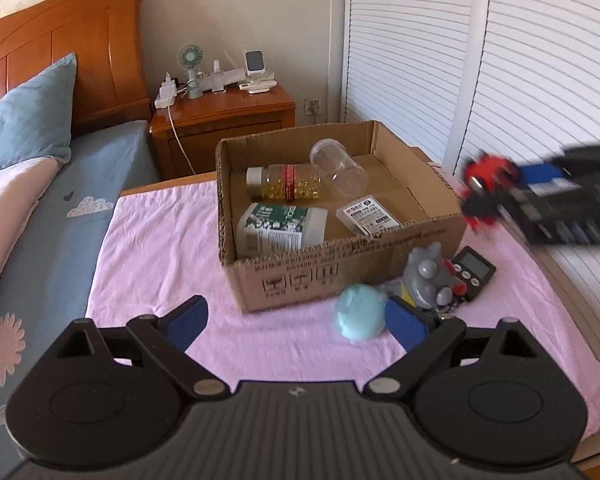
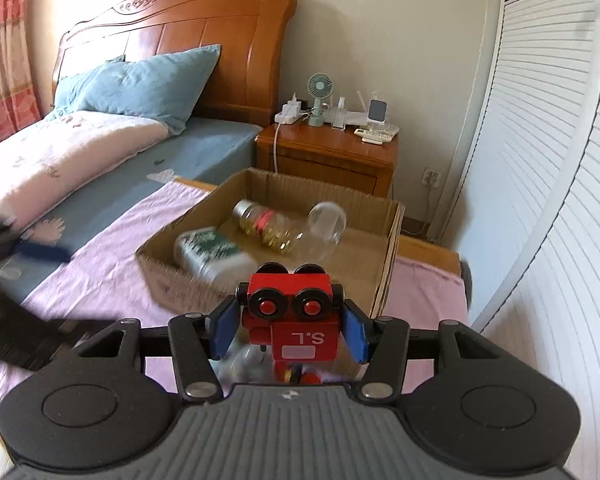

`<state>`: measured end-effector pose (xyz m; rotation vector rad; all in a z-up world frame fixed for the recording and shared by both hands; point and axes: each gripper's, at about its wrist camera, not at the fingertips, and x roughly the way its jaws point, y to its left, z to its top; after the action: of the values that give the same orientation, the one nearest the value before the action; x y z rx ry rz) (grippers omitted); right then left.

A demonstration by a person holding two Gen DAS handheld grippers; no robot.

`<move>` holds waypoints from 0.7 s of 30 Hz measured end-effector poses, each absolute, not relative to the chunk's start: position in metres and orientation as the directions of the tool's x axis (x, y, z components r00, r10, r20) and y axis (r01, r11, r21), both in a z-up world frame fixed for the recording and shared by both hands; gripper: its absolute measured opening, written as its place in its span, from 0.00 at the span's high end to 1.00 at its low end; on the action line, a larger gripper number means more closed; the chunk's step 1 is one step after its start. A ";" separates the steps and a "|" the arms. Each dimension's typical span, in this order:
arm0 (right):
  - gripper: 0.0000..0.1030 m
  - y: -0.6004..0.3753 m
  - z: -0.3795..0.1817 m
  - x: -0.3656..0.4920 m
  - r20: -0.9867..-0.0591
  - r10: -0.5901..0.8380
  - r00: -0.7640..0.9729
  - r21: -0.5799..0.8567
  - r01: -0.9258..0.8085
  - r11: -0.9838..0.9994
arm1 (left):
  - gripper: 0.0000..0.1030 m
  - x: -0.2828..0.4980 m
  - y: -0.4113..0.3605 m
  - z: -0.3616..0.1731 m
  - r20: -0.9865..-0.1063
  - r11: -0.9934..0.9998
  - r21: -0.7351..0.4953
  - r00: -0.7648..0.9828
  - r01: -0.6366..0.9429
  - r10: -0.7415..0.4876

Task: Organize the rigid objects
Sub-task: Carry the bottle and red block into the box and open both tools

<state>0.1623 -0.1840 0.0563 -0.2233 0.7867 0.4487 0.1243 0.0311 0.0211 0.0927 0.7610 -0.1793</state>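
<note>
**Toy robot in the air, three pieces still loose on the cloth**

Pink cloth (image 1: pixel 160 264) covers the low table beside the bed, and on it sits the open cardboard box (image 1: pixel 340 268), already holding a green-labelled jar (image 1: pixel 280 228), a capsule bottle (image 1: pixel 288 182), a clear jar (image 1: pixel 340 168) and a small flat case (image 1: pixel 368 216). Outside its front wall lie a grey toy figure (image 1: pixel 424 280), a blue round object (image 1: pixel 358 316) and a black timer (image 1: pixel 474 272).

The right gripper (image 2: pixel 290 332) clamps a red toy robot (image 2: pixel 292 312) by its sides, just short of the box rim (the pads seem to catch its arms, though blur makes that uncertain). A pinch there could let it pivot and drop outside, or strike the jars. The left gripper (image 1: pixel 296 320) is spread wide and empty; the blue object beside its right finger could roll if nudged.
</note>
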 end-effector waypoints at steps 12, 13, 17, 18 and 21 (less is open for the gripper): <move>0.42 -0.169 0.028 0.257 -0.786 0.239 0.570 -0.012 -0.401 0.916 | 0.08 0.107 0.041 0.024 -0.679 0.987 0.022 0.727 0.160 -0.103; 0.42 -0.167 0.026 0.261 -0.789 0.234 0.568 -0.015 -0.398 0.917 | 0.08 0.108 0.042 0.023 -0.680 0.989 0.020 0.727 0.150 -0.096; 0.28 -0.165 0.015 0.277 -0.797 0.201 0.570 -0.026 -0.364 0.931 | 0.08 0.112 0.050 0.019 -0.688 0.992 0.003 0.720 0.123 -0.087; 0.21 -0.166 0.014 0.279 -0.798 0.192 0.571 -0.029 -0.354 0.935 | 0.08 0.113 0.051 0.018 -0.691 0.993 -0.001 0.717 0.119 -0.087; 0.03 -0.172 0.016 0.276 -0.781 0.201 0.592 -0.011 -0.334 0.942 | 0.08 0.114 0.053 0.017 -0.695 0.993 -0.004 0.714 0.114 -0.085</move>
<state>0.2761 -0.1717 0.0158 -0.1626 0.8848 0.3130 0.1140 0.0532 0.0172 0.0405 0.7672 -0.1102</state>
